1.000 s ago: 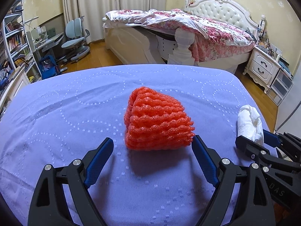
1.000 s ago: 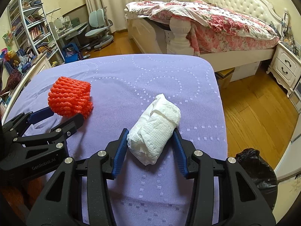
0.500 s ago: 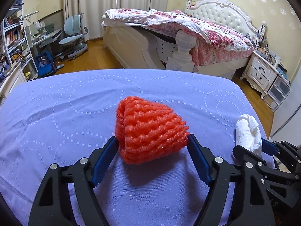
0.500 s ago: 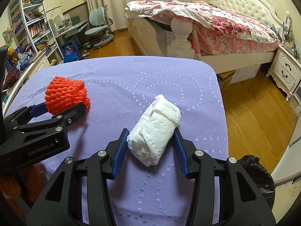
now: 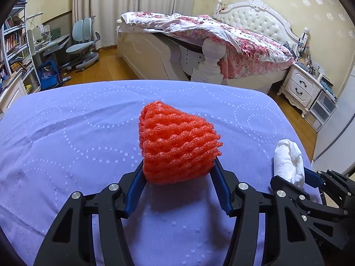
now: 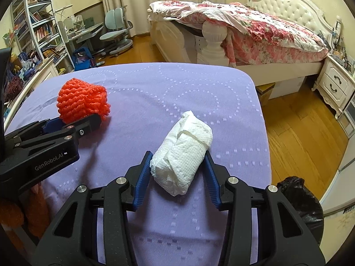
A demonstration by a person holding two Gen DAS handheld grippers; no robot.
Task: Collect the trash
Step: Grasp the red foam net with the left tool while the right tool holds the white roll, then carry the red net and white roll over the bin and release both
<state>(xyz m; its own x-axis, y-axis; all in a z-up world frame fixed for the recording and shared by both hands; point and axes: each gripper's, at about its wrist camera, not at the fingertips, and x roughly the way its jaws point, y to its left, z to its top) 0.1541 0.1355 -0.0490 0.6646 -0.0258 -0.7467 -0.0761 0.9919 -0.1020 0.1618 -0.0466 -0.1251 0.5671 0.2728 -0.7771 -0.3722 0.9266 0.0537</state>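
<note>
A red foam fruit net (image 5: 177, 141) lies on the purple cloth (image 5: 77, 133). My left gripper (image 5: 178, 164) has it between its blue pads; the jaws are closing and both pads press its sides. The right wrist view shows the same net (image 6: 82, 102) at the left with the left gripper (image 6: 75, 120) on it. A crumpled white tissue wad (image 6: 184, 146) sits between the pads of my right gripper (image 6: 177, 155), which is shut on it. In the left wrist view the tissue (image 5: 288, 164) and right gripper (image 5: 292, 177) are at the far right.
The purple cloth's right edge (image 6: 264, 133) drops to a wooden floor (image 6: 299, 133). A black trash bag (image 6: 299, 199) stands below that edge at the lower right. A bed (image 6: 255, 28) and nightstand (image 6: 335, 84) stand beyond, shelves (image 6: 37, 28) and a desk chair at the left.
The left jaws have narrowed from wide apart to pressing the red foam net, which now looks squeezed. The right gripper and the tissue stay as they were.
</note>
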